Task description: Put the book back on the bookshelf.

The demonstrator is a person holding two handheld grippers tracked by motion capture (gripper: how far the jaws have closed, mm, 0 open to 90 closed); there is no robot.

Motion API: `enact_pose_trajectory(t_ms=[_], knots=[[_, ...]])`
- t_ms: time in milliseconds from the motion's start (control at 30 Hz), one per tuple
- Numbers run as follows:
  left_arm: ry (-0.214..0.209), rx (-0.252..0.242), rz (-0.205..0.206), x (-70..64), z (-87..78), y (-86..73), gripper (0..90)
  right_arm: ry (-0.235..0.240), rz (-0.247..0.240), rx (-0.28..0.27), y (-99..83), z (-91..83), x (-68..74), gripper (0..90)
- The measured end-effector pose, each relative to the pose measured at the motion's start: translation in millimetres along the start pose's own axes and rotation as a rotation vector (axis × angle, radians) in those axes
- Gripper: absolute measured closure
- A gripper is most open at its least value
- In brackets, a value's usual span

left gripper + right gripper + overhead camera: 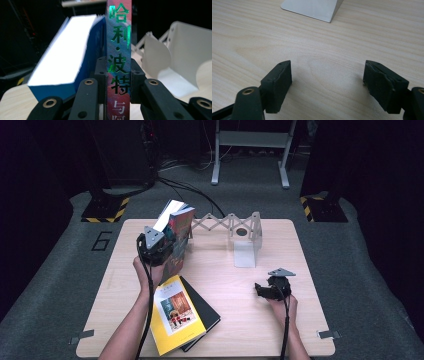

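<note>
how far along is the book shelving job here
Done: a blue-covered book leans at the left end of the white expanding metal book rack. In hand: the left gripper clamps the red-spined book with green lettering upright beside it. Left: the yellow-covered book and black book lie on the wooden table; the right gripper is open.
</note>
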State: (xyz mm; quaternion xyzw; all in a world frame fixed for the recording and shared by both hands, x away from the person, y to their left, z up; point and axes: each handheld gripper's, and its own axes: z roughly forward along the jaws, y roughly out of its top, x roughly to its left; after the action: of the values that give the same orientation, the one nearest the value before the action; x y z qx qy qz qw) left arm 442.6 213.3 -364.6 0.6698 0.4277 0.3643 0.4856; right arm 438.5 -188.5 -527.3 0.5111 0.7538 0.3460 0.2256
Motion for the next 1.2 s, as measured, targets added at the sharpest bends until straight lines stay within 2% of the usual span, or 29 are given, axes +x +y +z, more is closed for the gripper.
enact_pose_trajectory(t_ms=[200,467,667,800,833,867,967,1133,1200], knots=[[0.060,-0.050,-0.017,-4.5,7.3,0.5,75.0,-0.005,0.008,-0.004,0.2,0.3,0.4,22.5],[0.132,-0.130,-0.072,-14.1,23.5,-10.4,74.9,-0.002,0.009,0.000,0.1,0.0,0.5,22.5],[0.141,-0.136,-0.092,-18.6,30.5,-18.4,74.8,0.002,0.007,0.000,-0.1,-0.4,0.1,22.6],[0.126,-0.126,-0.090,-18.9,29.5,-17.9,74.5,0.002,0.005,0.001,0.0,-0.3,0.3,22.5],[0.117,-0.108,-0.088,-18.3,28.1,-16.9,74.3,0.001,-0.001,0.000,-0.1,-0.1,0.0,22.6],[0.114,-0.116,-0.101,-18.3,28.3,-16.8,74.1,0.001,0.002,0.001,0.0,-0.1,0.3,22.6],[0.083,-0.060,-0.089,-13.0,24.0,-14.3,72.8,0.001,0.002,0.003,0.0,-0.2,0.4,22.6],[0.003,0.054,-0.092,-7.8,22.9,-9.9,66.9,0.001,0.000,0.003,0.0,-0.3,0.5,22.6],[-0.009,0.079,-0.091,-7.1,23.9,-10.4,65.9,0.001,0.000,0.004,-0.1,-0.4,0.5,22.7]])
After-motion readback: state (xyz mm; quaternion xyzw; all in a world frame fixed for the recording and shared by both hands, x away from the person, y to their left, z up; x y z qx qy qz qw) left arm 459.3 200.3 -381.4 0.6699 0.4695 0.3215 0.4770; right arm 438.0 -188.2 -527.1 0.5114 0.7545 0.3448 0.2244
